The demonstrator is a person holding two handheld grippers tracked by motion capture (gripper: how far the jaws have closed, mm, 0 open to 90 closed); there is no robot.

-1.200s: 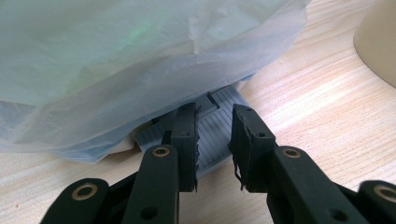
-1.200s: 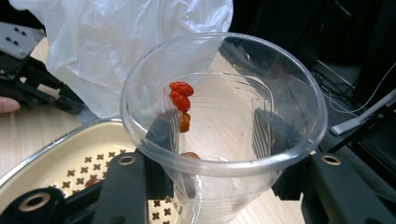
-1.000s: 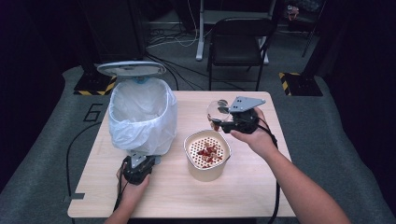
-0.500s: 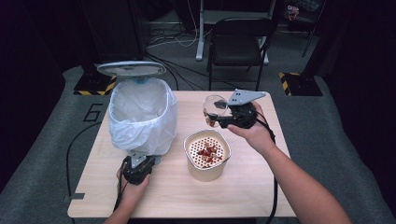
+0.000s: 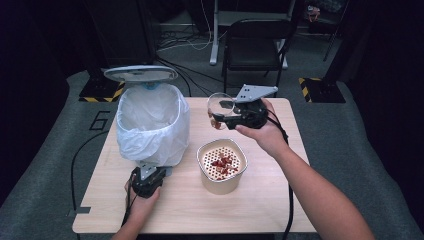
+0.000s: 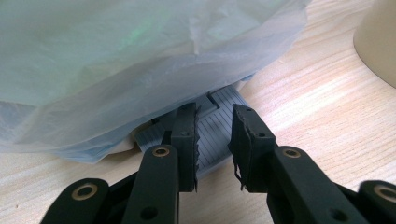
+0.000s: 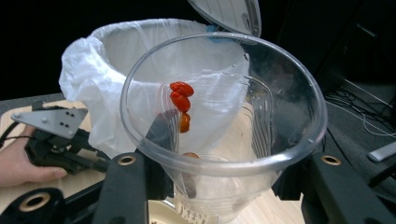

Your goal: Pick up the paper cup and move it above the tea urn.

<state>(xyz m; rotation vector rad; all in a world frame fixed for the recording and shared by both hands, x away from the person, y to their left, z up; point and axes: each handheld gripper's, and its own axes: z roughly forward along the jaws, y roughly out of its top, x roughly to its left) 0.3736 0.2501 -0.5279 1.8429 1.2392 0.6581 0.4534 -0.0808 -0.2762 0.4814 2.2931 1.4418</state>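
Observation:
A bin (image 5: 152, 120) lined with a white bag stands at the table's left, its lid (image 5: 140, 74) raised. My left gripper (image 5: 149, 170) sits at the bin's foot, jaws shut, resting on the grey ribbed pedal (image 6: 212, 144) under the bag's hem. My right gripper (image 5: 222, 118) is shut on a clear plastic cup (image 5: 218, 106), held in the air between the bin and a beige container (image 5: 202, 150). The cup (image 7: 224, 116) tilts toward the bin, with a few red bits (image 7: 181, 95) stuck to its inner wall. More red bits (image 5: 222, 164) lie on the container's perforated insert.
The wooden table (image 5: 260, 205) has bare room at its front and right. Cables trail off the left and front edges. A black chair (image 5: 255, 45) stands behind the table on the grey floor.
My right gripper has lifted the cup and carried it a little left, toward the bin. The left gripper has stayed on the pedal.

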